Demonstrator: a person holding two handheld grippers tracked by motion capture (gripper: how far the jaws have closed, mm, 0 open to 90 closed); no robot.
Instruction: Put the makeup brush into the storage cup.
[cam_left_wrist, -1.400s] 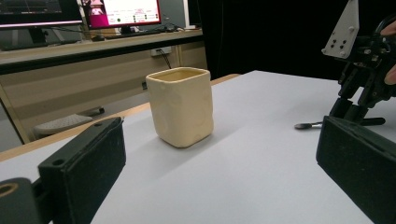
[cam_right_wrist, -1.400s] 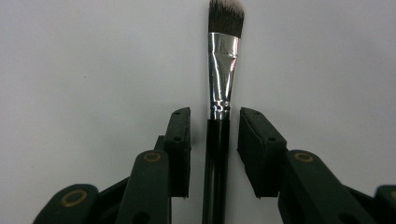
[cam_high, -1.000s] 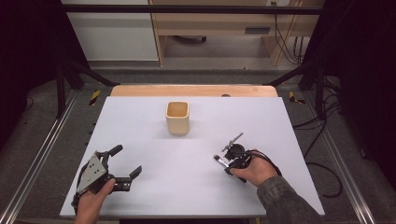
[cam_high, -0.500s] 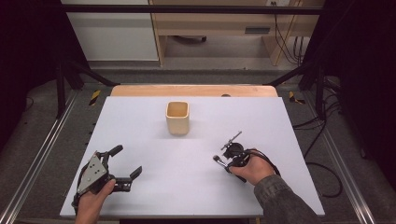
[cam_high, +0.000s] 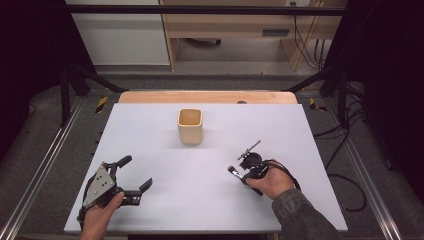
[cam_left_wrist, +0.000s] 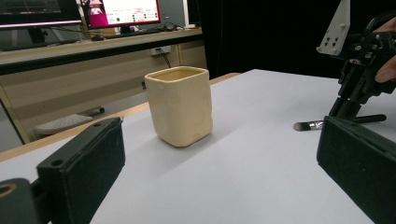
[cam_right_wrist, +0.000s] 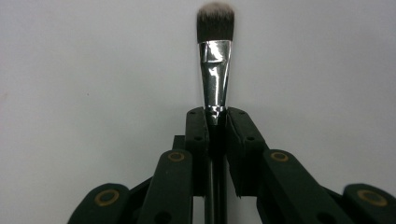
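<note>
Right tool (cam_high: 243, 172) clamped on brush (cam_right_wrist: 214, 56), handle along the jaws; cup (cam_high: 190, 126) sits up-left across table (cam_high: 300, 145), nearer my right. Left tool (cam_high: 134, 174) open, idle.

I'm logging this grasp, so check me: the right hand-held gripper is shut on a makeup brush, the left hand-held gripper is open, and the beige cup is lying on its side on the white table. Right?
Not quite. The beige cup stands upright with its mouth up, as the left gripper view shows. The rest holds: the right hand-held gripper is shut on the makeup brush, and the left hand-held gripper is open over the white table.
</note>
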